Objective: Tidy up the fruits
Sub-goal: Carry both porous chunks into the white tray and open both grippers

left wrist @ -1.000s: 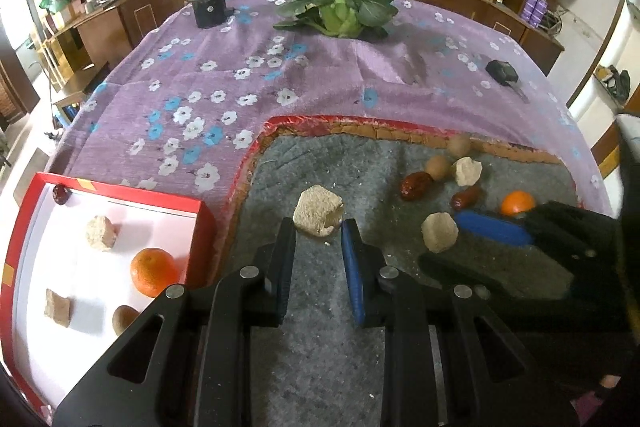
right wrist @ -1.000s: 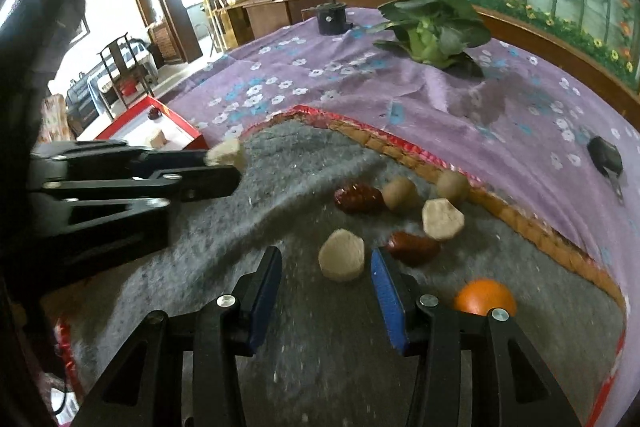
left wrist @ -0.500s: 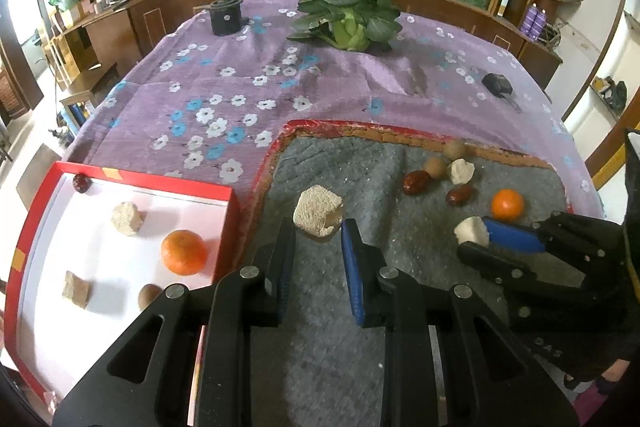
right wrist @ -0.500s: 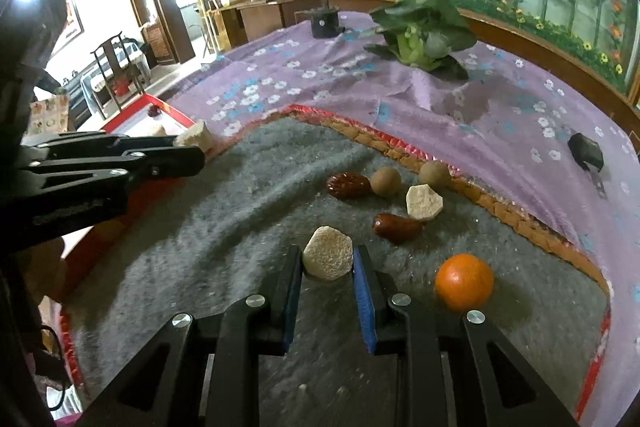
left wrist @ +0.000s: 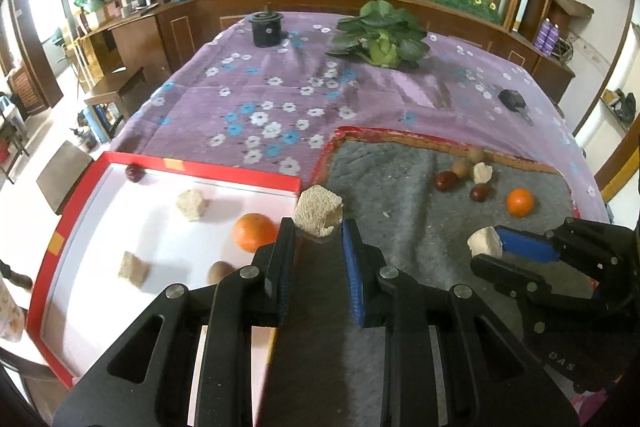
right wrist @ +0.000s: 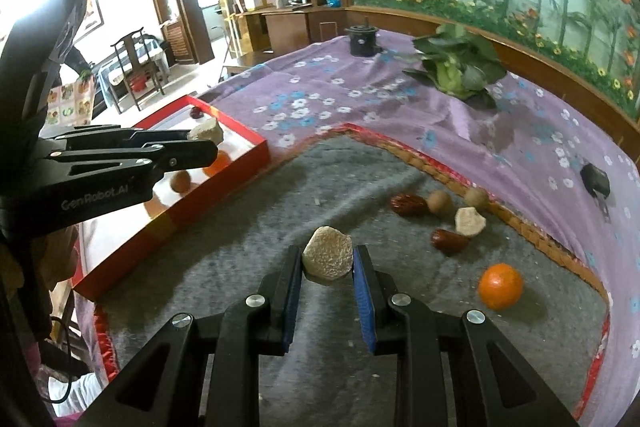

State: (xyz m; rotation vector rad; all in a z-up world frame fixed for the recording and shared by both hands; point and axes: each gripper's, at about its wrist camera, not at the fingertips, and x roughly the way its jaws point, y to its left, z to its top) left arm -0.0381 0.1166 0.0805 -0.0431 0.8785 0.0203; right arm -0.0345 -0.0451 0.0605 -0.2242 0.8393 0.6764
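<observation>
At the lower left of the left wrist view, a shallow red-rimmed cardboard tray with a white floor (left wrist: pixel 224 175) holds a dark red date (left wrist: pixel 133 172) in its far corner, two tan crumbly cubes (left wrist: pixel 192 204), a round orange mandarin (left wrist: pixel 253 231) and a small brown round fruit (left wrist: pixel 219 271). At centre, the left hand-held gripper (left wrist: pixel 318 227) is closed on a pale, rough-surfaced cube (left wrist: pixel 319 211), held above the tray's right edge where it meets the grey felt mat with a red border (left wrist: pixel 392 195). To the right on the mat, clustered near its far edge, lie two dark red dates (left wrist: pixel 446 180), two light brown round fruits (left wrist: pixel 461 168) and a pale, irregular chunk (left wrist: pixel 482 172); a second orange mandarin (left wrist: pixel 520 202) sits just beside them. At the lower right, the right hand-held gripper (left wrist: pixel 486 247) clamps a pale flat piece (left wrist: pixel 485 242); its jaws have just been closing, with this piece between them. In the right wrist view that piece (right wrist: pixel 328 259) shows as a roughly hexagonal disc pinched by both blue pads (right wrist: pixel 365 301), raised clear of the mat. The purple flower-printed tablecloth (left wrist: pixel 280 99) covers the tabletop, with a leafy green vegetable (left wrist: pixel 382 35) in the upper centre of the frame.
</observation>
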